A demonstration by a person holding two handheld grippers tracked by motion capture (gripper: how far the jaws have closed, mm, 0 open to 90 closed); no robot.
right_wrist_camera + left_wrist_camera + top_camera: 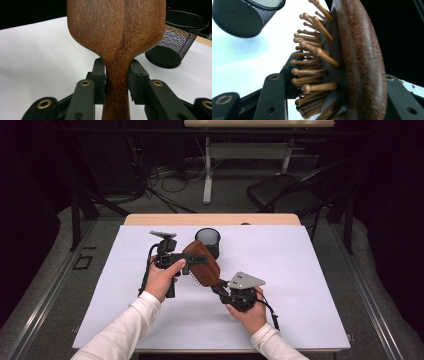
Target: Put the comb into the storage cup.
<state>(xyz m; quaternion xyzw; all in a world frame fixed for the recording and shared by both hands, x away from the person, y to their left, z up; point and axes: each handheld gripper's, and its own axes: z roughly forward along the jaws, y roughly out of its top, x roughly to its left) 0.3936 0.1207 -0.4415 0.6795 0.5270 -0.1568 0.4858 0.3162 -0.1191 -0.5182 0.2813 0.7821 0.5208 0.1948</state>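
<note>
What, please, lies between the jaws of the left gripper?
The head of the wooden hairbrush: in the left gripper view, one jaw sits on its bristle side and the other on its back.

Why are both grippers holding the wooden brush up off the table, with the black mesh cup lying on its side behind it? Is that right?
Not quite. The cup is standing upright, open end up, as the high view shows. The rest holds: the left gripper grips the brush by its head and the right gripper by its handle, off the table.
</note>
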